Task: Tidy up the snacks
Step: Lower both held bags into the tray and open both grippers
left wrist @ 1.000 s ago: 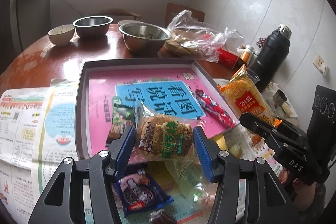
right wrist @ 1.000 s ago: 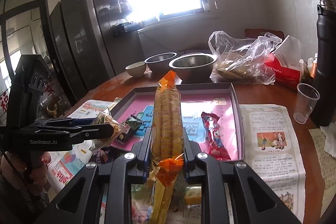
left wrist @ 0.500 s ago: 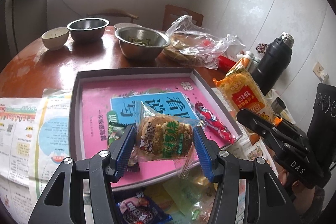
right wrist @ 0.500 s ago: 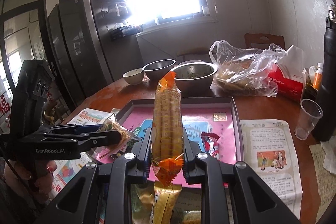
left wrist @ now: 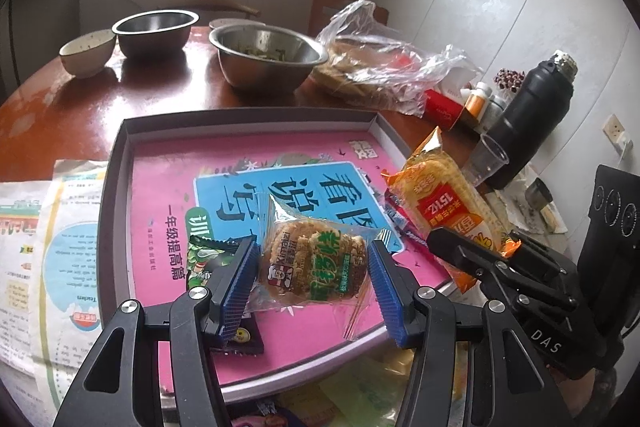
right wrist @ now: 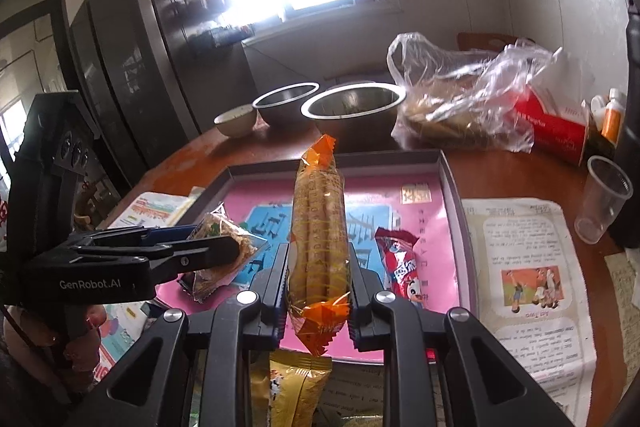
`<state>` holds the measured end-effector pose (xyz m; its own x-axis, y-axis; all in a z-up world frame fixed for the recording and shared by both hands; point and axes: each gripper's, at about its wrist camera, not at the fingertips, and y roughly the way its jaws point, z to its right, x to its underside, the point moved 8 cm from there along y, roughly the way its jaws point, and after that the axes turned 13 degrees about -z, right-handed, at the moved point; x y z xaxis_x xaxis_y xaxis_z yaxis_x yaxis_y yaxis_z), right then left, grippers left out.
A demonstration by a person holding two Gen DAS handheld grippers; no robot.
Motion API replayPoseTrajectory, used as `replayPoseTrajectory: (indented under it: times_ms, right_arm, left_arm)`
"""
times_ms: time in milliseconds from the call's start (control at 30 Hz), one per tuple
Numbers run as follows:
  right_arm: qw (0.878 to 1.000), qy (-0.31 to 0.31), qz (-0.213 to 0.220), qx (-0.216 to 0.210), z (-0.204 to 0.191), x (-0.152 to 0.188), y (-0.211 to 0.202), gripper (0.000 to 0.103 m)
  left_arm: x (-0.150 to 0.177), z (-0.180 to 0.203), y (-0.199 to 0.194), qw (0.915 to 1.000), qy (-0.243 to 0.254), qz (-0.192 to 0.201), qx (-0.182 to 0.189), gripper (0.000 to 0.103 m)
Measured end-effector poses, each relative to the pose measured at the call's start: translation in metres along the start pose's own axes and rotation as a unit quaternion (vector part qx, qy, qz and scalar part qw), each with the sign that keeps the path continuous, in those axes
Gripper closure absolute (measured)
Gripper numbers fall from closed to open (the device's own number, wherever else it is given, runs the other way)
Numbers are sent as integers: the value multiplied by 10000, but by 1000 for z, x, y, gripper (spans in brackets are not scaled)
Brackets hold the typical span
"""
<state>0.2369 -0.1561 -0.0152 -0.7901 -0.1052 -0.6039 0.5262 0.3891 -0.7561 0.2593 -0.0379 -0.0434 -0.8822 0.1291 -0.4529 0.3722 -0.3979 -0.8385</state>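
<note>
The left gripper (left wrist: pixel 312 269) is pinching a cookie pack (left wrist: pixel 313 263) over the tray (left wrist: pixel 120 163), while the right gripper (right wrist: pixel 318 285) is clamping an orange cracker pack (right wrist: pixel 319 243) above it, and only the right view is showing a fridge (right wrist: pixel 132 67) at 10 o'clock.

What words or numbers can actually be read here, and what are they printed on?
"GenRobot.AI": side of the left gripper.
"DAS": body of the right gripper.
"1512", seen upside down: red label on the orange cracker pack.
Large Chinese characters, upside down: blue panel of the pink sheet in the tray.
Cookie packet: Chinese print, too distorted to read surely.
Newspaper and red box: too small or blurred.
</note>
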Motion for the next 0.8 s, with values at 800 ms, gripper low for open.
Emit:
replayPoseTrajectory:
  times_ms: [800]
  right_arm:
    - [9981,140,-591,61,7,16,41,79]
  left_arm:
    - [4,3,30,9990,245,-321,-176,45]
